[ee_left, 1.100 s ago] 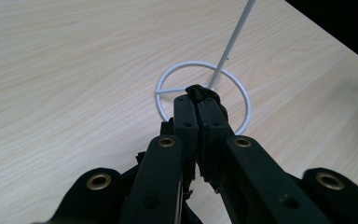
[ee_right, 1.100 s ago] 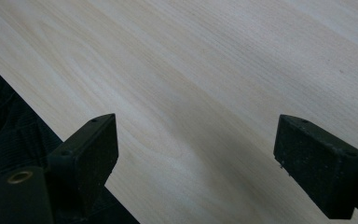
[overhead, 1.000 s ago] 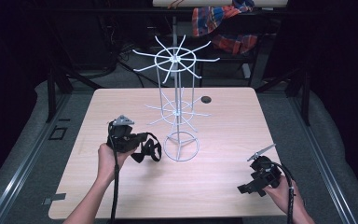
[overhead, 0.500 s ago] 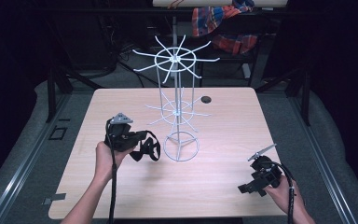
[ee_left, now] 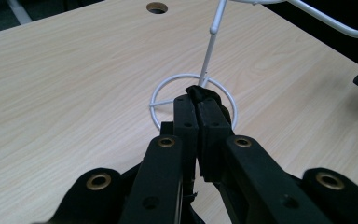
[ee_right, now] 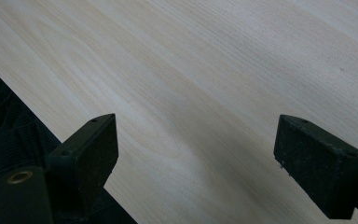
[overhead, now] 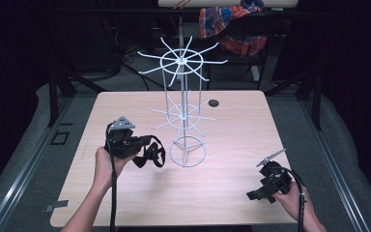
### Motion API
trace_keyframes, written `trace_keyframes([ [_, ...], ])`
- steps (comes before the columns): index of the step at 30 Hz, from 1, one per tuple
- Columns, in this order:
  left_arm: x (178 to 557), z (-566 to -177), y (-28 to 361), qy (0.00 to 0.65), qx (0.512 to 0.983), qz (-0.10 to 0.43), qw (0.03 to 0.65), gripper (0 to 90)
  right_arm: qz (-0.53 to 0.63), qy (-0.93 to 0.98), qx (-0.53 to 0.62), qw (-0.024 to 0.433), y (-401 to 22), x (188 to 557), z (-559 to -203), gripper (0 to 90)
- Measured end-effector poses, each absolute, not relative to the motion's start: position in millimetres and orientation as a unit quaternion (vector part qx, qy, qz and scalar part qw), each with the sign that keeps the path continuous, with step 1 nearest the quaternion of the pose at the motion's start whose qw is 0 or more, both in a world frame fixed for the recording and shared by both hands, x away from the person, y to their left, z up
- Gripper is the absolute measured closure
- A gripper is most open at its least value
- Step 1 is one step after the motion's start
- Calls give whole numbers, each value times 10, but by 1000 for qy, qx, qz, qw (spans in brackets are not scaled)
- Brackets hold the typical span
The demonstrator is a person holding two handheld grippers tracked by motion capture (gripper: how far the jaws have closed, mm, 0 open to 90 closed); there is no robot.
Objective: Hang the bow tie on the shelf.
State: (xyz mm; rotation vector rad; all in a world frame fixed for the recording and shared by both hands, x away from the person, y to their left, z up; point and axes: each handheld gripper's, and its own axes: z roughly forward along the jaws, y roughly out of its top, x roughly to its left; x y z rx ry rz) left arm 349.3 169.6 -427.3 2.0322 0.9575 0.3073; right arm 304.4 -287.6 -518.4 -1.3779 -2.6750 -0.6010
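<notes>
A white wire display rack (overhead: pixel 182 104) with spoked arms stands mid-table on a ring base (overhead: pixel 187 152). Just left of that base, my left gripper (overhead: pixel 143 145) is held in a hand, shut on a black looped strap (overhead: pixel 150 154) that hangs beside it. In the left gripper view the jaws (ee_left: pixel 196 100) are pressed together with a bit of the black strap (ee_left: pixel 198 91) pinched at their tips, in front of the ring base (ee_left: pixel 168 88). My right gripper (overhead: pixel 258 193) sits low near the table's front right corner, open, with bare tabletop between its pads (ee_right: pixel 196 154).
The wooden table (overhead: pixel 125 193) has a round cable hole (overhead: pixel 214 103) at the back, behind the rack. Rack arms (overhead: pixel 212 62) reach out at two heights. Dark floor, frame rails and cables surround the table; coloured cloth (overhead: pixel 232 19) hangs behind.
The left gripper and its strap have drifted very slightly to the left. The right gripper has stayed where it was.
</notes>
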Motion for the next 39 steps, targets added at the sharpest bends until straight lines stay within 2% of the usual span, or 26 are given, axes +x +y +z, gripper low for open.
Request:
trace_keyframes([
  [39, 3446, -3891, 1694, 360, 809, 147, 441, 879, -210, -863, -458, 39, -2863, 3043, -5215, 132],
])
